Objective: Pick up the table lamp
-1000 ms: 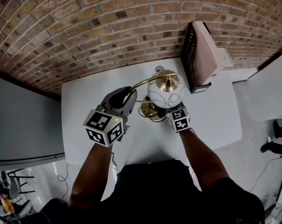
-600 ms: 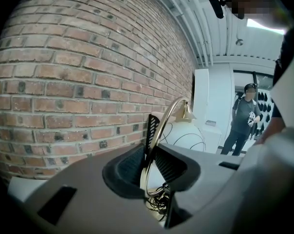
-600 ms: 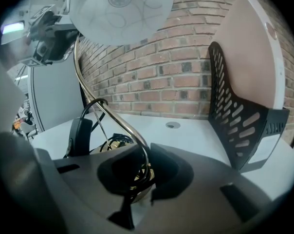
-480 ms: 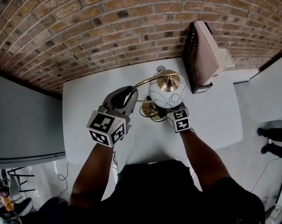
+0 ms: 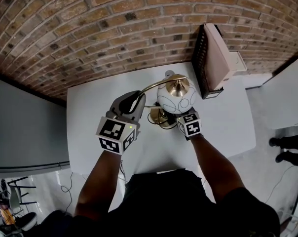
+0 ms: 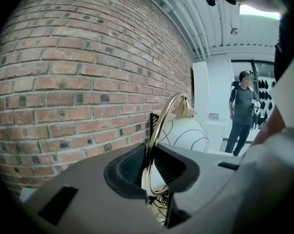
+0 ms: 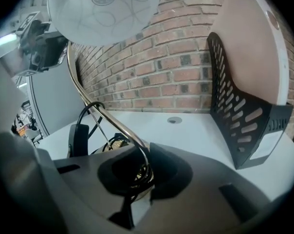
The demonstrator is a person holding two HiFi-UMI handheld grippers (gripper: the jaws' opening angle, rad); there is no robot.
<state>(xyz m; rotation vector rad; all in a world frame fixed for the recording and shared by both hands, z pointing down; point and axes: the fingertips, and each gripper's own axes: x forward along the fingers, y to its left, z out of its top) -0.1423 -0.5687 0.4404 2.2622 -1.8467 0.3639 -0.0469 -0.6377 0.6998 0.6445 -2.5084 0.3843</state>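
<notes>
The table lamp has a white globe shade (image 5: 176, 98), a curved brass arm (image 5: 150, 87) and a brass base (image 5: 158, 116) on the white table (image 5: 90, 127). My left gripper (image 5: 135, 102) is shut on the brass arm (image 6: 156, 130), which runs up between its pads to the shade (image 6: 186, 134); its jaws have just closed a little further on the arm. My right gripper (image 5: 175, 120) is shut on the lower brass stem (image 7: 119, 128) beside the black cord coil, under the shade (image 7: 104, 6). The base is partly hidden by the jaws.
A black perforated file rack (image 5: 202, 58) holding a pink folder stands right of the lamp, seen also as the rack (image 7: 239, 116). A brick wall (image 5: 114, 28) backs the table. A person (image 6: 243, 112) stands beyond; feet (image 5: 282, 142) show at the right.
The left gripper's marker cube has rolled slightly and shifted a little right. The lamp and the right gripper have stayed in place.
</notes>
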